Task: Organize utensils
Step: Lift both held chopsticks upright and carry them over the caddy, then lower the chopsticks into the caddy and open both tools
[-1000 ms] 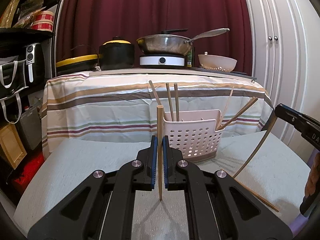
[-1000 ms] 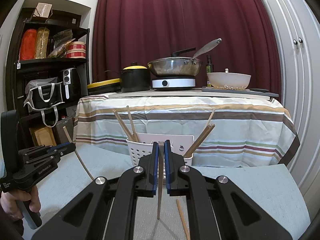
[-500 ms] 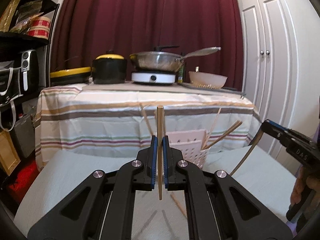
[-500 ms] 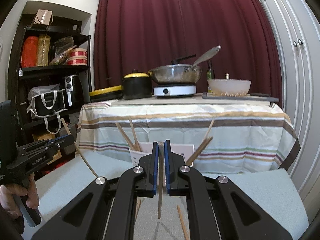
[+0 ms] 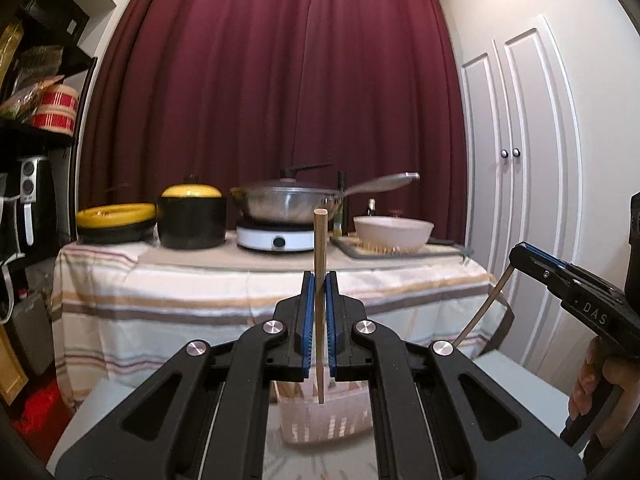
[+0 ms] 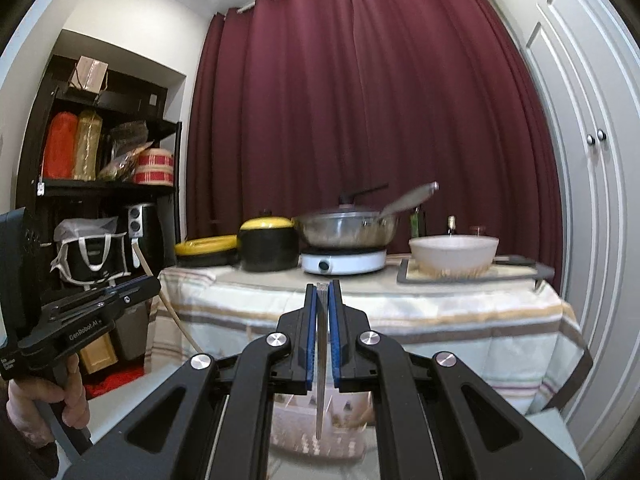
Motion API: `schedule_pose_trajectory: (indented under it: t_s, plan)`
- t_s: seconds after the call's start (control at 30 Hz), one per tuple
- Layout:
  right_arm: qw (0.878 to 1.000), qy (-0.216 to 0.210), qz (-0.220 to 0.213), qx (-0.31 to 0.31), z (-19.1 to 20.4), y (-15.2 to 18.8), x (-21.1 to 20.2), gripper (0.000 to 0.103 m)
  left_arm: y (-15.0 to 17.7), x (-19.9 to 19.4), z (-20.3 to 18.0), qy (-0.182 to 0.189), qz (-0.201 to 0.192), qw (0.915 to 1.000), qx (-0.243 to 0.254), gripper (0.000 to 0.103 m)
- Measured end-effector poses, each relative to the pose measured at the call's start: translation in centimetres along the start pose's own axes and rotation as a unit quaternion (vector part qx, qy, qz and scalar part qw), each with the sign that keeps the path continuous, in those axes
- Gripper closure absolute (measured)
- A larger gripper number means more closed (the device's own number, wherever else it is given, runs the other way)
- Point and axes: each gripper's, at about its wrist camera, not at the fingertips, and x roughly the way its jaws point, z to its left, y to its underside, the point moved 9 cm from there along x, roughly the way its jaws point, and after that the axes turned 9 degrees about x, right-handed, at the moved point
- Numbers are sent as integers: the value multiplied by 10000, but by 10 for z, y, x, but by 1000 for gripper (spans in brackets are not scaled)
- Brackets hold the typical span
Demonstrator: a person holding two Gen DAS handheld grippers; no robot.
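Both your grippers clamp a chopstick upright: left gripper [image 5: 319, 300] on chopstick [image 5: 320, 240], right gripper [image 6: 322, 308]. Basket [image 5: 320, 420] sits below, just ahead of each.

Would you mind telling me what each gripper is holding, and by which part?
Each holds one upright wooden chopstick: the left gripper clamps its chopstick near mid-length, the right gripper clamps its chopstick at the upper end.
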Motion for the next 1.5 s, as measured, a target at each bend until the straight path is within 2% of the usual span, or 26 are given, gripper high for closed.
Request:
schedule_pose_trajectory:
  t_s: [0.2,0.33,0.53,0.77,1.13,1.2,1.23,1.27,1.3,1.33,1.5]
  plan:
    - [9997,125,-217,-50,-10,-18,31,96,-24,31,4,-66,-202,9998,-56,97]
    - [9996,216,-157,-36,-18,-12,54,96,-21,54,2,-91,-128,9999,-41,97]
    - [9991,404,94,-70,-34,20,83,96,13,80,2,-200,102,9997,36,97]
    - [9981,453,412,-4,-41,51,102,96,54,104,12,-282,454,9985,-91,97]
    - [9955,488,817,21,-46,89,117,96,97,128,8,-146,915,9955,-190,97]
    - [9952,496,843,3,-45,93,118,93,99,128,6,-176,898,9957,-122,89]
    - [9951,500,858,0,-45,94,118,86,99,128,4,-185,897,9958,-83,85]
    - [9951,506,856,-7,-45,95,118,75,98,128,3,-185,897,9958,-60,75]
    - [9952,525,826,-25,-44,94,117,70,98,127,2,-182,888,9959,-67,64]
    - [9953,534,807,-32,-44,94,116,65,97,126,2,-176,868,9960,-91,59]
    - [9957,516,765,-68,-42,90,112,61,89,120,0,-214,771,9968,-40,41]
